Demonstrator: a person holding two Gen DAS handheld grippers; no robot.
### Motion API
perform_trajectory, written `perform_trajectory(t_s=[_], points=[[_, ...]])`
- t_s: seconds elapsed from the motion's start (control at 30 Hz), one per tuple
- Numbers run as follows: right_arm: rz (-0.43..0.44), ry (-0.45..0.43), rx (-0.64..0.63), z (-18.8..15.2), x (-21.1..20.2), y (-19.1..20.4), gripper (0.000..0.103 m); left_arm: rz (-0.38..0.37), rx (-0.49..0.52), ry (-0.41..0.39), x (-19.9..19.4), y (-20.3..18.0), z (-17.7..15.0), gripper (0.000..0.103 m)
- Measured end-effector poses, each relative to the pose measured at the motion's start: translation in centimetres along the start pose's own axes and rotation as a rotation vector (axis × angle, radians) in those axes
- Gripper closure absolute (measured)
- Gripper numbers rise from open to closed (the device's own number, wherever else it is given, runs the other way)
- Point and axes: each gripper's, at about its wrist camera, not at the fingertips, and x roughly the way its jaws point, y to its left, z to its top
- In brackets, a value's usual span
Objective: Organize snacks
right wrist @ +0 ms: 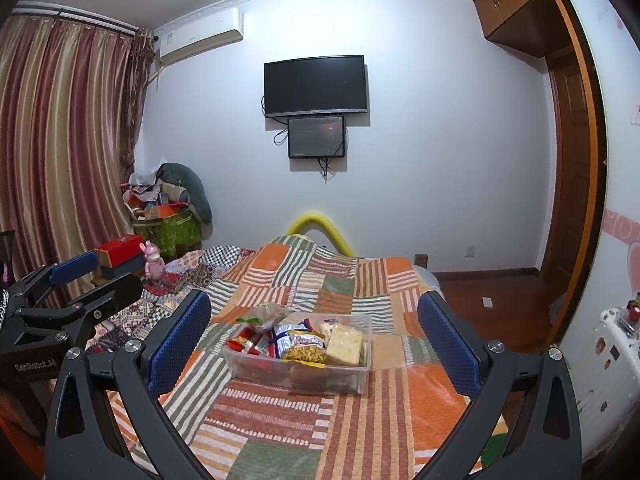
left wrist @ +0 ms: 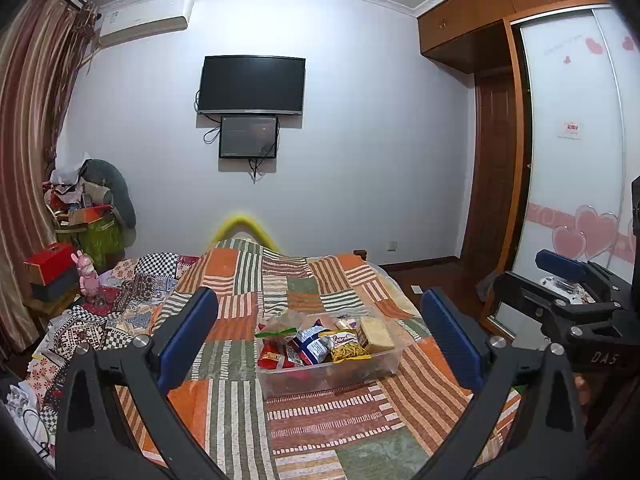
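Fridge (right wrist: 614, 344), perhaps, right view only

Your left tool (left wrist: 318, 336) sits low in the left wrist view, its two blue-padded fingers (left wrist: 188, 338) spread wide toward the lower left and lower right of the frame, nothing between them. Your right tool (right wrist: 314, 338) shows the same pose in the right wrist view: both blue pads (right wrist: 180, 344) far apart and holding nothing. Each tool also appears in the other's view. Your right tool pokes in at the right edge of the left wrist view, fingers pointing toward the left of the frame. Your left tool enters at the left edge of the right wrist view, parted as well.
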Motion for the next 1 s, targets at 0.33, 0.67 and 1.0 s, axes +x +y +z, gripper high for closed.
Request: perform_trajectory(t_s=[0.33, 0.67, 1.0], points=[[-0.004, -0.006, -0.004, 0.05, -0.09, -0.03, 0.0, -0.015, 0.004, 0.005, 0.05, -0.02, -0.1, 0.0], [-0.006, -0.009, -0.005, 0.07, -0.17, -0.12, 0.0, -0.035, 0.007, 0.0, -0.08, -0.22, -0.02, 0.0], [-0.008, -0.008, -0.011, 0.11, -0.07, -0.09, 0.0, -0.044, 0.003, -0.004, 0.04, -0.47, -0.02, 0.0]])
